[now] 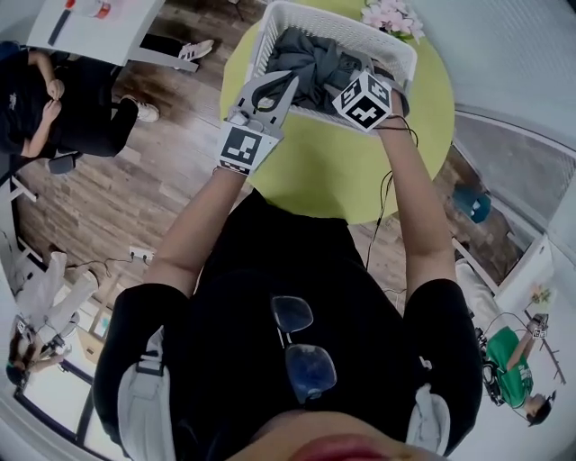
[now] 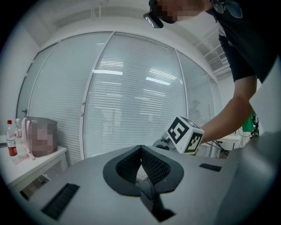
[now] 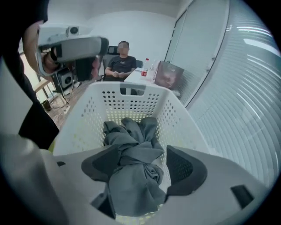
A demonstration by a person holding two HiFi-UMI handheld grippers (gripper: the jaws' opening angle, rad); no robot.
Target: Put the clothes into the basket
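A white perforated basket (image 1: 387, 36) stands on the round green table (image 1: 324, 171). A bundled grey garment (image 1: 315, 63) lies down inside it. In the right gripper view the same garment (image 3: 131, 171) bulges between wide jaws above the basket's wall (image 3: 131, 101). My right gripper (image 3: 139, 151) is shut on this bulky bundle and points steeply down into the basket. In the head view the right gripper (image 1: 355, 81) sits over the basket's near right side. My left gripper (image 1: 290, 79) hovers over the basket's near left rim. Its pads meet in the left gripper view (image 2: 140, 149), with nothing between them.
Pink flowers (image 1: 391, 13) lie at the table's far edge behind the basket. A seated person (image 1: 54, 99) and a white table (image 1: 90, 27) are at the far left on the wood floor. A glass wall with blinds (image 2: 131, 88) runs behind the table.
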